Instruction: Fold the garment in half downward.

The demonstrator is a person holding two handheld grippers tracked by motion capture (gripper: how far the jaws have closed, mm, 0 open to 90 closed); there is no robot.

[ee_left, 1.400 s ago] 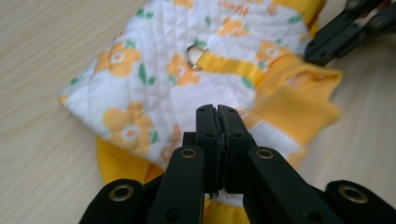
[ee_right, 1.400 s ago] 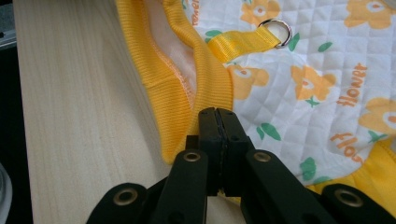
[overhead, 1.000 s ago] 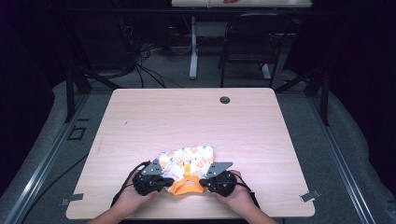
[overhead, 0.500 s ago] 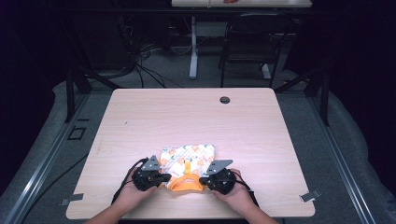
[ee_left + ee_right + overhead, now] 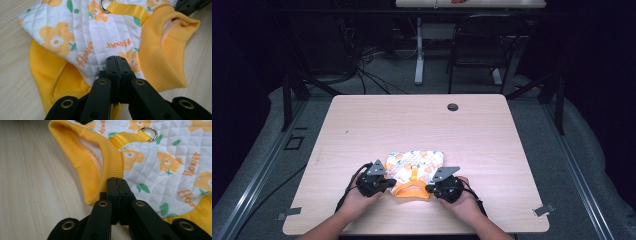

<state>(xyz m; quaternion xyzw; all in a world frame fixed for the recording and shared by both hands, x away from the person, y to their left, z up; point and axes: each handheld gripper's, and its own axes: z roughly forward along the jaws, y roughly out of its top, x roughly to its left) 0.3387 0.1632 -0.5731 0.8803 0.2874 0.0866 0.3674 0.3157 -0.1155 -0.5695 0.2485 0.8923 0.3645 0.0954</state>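
A small quilted garment (image 5: 417,161), white with orange flowers, lies near the table's front edge. It has a yellow ribbed collar (image 5: 412,191) and a yellow strap with a metal ring (image 5: 106,6). My left gripper (image 5: 384,183) is shut on the garment's (image 5: 82,32) left side, beside the collar (image 5: 160,57). My right gripper (image 5: 432,189) is shut on its right side (image 5: 175,162), just behind the collar (image 5: 87,157). The ring (image 5: 148,131) lies flat on the quilting. In each gripper view the jaws are pressed together over fabric. The right gripper's tip (image 5: 190,5) shows by the collar.
The light wooden table (image 5: 412,120) has a round cable hole (image 5: 453,107) near its far edge. Beyond it stand a dark chair (image 5: 482,45) and a desk leg among floor cables. Metal rails run along both sides of the table.
Both grippers have shifted slightly away from the person with the garment held. The garment now lies flatter, with its collar spread between them.
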